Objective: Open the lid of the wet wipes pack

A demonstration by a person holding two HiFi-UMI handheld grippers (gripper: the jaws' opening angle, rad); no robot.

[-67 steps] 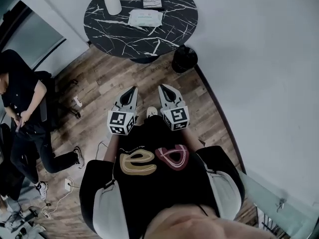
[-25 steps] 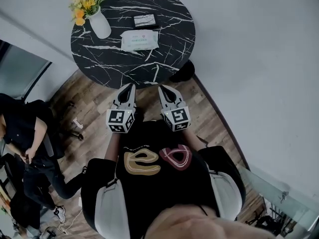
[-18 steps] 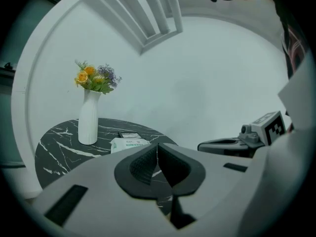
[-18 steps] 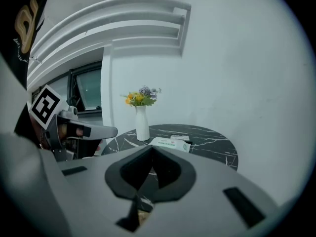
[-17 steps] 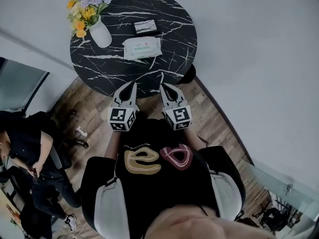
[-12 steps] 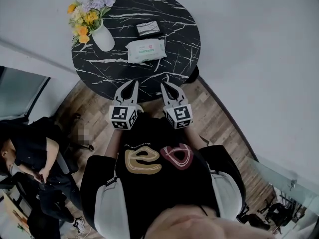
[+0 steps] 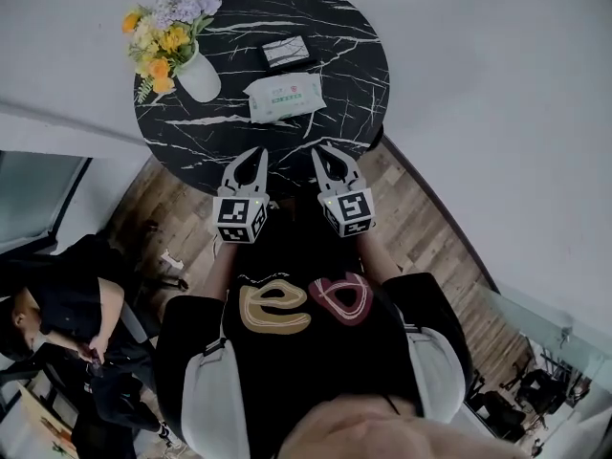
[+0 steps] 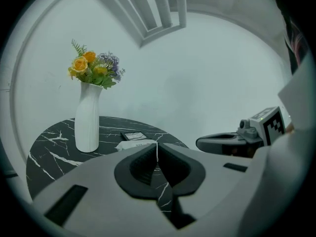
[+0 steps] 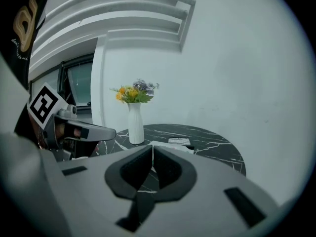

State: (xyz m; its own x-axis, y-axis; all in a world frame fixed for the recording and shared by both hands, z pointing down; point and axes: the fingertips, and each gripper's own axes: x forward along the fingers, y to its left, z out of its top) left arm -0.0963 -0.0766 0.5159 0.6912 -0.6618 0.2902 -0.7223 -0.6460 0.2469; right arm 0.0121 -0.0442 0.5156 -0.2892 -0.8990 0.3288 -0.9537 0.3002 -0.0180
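Head view: the left gripper (image 7: 256,154) and the right gripper (image 7: 323,149) were held side by side ahead of the person's chest, their tips showing against the near edge of the round black marble-patterned table (image 7: 344,36).
Left gripper jaws: pressed together tip to tip in the left gripper view, with nothing between them.
Right gripper jaws: likewise closed on each other and empty in the right gripper view.
Pack's place: the wet wipes pack (image 7: 285,98) lay flat near the middle of the table, ahead of the gap between the 2 grippers and well apart from both.
Pack's look: a soft, pale rectangular pack, slightly skewed to the table edge, with a band of green print across its top face. The lid was too small to make out.
Neighbours: a small dark box (image 7: 286,53) lay just beyond the pack. A white vase (image 7: 199,79) stood to the pack's left, holding yellow, orange and purple flowers (image 7: 163,27).
Count: 2 grippers, 1 wipes pack, 1 dark box, 1 vase, 1 table.
Surroundings: a wooden floor (image 7: 421,228) ran under the table, a pale wall curved behind it, and another person (image 7: 67,304) in dark clothes sat at the lower left.
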